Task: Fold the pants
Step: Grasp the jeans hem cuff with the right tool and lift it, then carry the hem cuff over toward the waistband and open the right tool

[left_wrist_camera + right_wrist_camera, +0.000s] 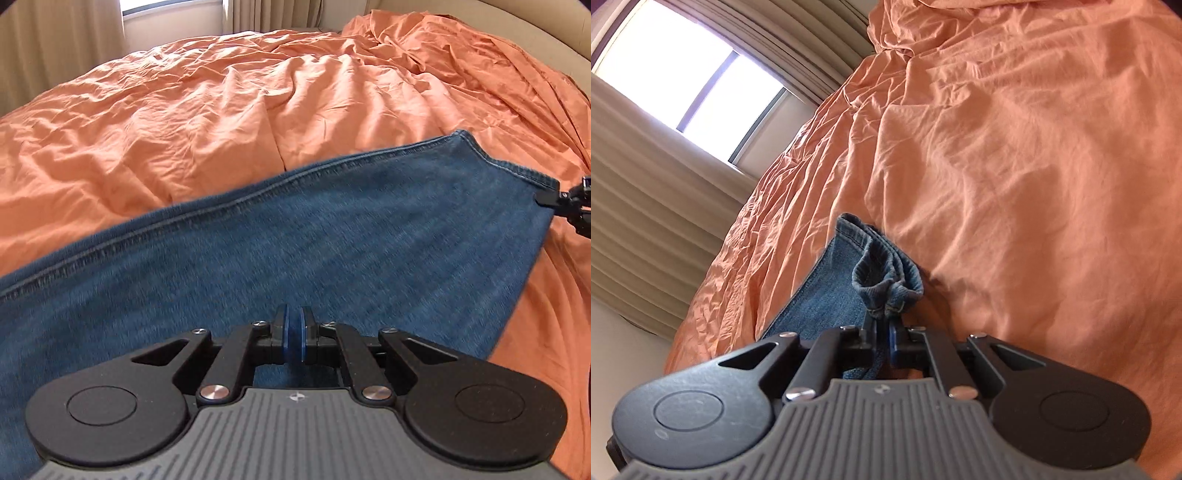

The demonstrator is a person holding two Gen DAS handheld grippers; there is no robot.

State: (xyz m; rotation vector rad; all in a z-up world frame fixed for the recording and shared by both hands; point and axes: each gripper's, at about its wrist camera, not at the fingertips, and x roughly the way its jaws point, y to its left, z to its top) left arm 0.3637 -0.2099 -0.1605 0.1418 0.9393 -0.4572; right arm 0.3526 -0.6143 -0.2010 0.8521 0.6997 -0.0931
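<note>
Both tongs, L [294, 334] & R [884, 325], clamped on jeans [295, 236]: heavy, floppy denim (hems grip best), I'd hold hem corners.

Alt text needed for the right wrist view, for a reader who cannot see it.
The right gripper, jaws shut, pinches the bunched hem of a pair of blue denim pants above a wrinkled orange bedsheet. Beige pleated curtains and a bright window fill the upper left.
</note>
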